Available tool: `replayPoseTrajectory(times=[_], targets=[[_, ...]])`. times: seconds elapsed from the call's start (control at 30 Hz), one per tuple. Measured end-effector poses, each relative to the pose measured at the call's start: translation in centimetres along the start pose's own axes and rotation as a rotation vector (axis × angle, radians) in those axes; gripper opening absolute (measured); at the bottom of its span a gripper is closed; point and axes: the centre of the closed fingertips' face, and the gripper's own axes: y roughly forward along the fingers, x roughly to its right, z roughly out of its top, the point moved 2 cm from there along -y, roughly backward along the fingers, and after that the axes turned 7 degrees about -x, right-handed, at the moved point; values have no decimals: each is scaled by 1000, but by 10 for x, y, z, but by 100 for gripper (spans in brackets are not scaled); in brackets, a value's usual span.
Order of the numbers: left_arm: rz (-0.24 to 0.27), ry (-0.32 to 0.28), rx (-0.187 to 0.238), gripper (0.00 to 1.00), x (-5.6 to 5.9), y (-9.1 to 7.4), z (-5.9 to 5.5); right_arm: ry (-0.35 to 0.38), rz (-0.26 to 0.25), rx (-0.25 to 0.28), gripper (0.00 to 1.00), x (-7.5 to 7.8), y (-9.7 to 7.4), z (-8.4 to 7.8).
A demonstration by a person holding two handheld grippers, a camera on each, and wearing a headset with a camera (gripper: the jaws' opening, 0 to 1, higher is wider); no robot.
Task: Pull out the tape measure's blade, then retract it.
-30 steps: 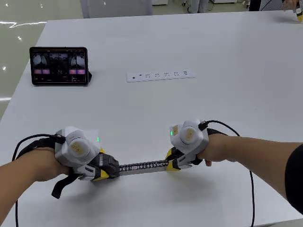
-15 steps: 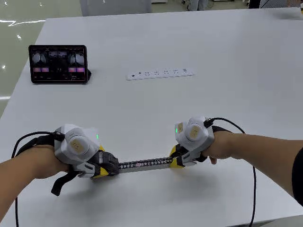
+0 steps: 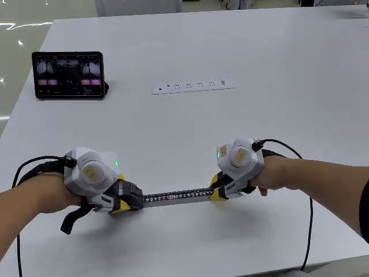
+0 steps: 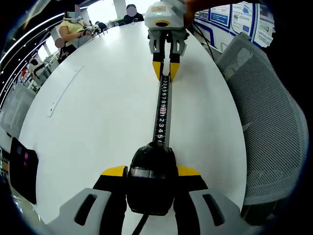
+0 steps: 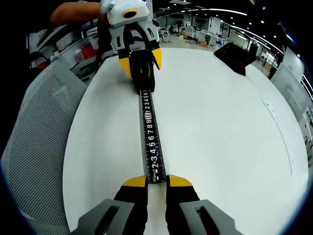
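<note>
My left gripper (image 3: 122, 200) (image 4: 151, 172) is shut on the black tape measure case (image 4: 150, 178) (image 3: 130, 195) (image 5: 143, 68), low over the white table near its front edge. The numbered blade (image 3: 176, 197) (image 4: 162, 112) (image 5: 149, 139) runs straight from the case toward the right. My right gripper (image 3: 218, 193) (image 5: 156, 182) is shut on the blade's end tab. In each gripper view the other gripper faces me at the far end of the blade.
A tablet (image 3: 68, 75) with a lit screen stands at the table's back left. A white power strip (image 3: 193, 86) lies at the middle back. Cables trail from both hands. A grey mesh chair (image 4: 264, 122) (image 5: 39, 147) stands by the table edge. People sit at the far end (image 4: 80, 24).
The right gripper has moved further right with the blade's end, so more blade is out of the case. The left gripper has held the case in place.
</note>
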Motion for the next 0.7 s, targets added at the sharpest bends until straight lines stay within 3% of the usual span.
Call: replayPoseTrajectory(times=[0.7], targets=[[5, 0, -3, 32, 2, -2, 2, 18, -7, -13, 9, 0, -8, -15]])
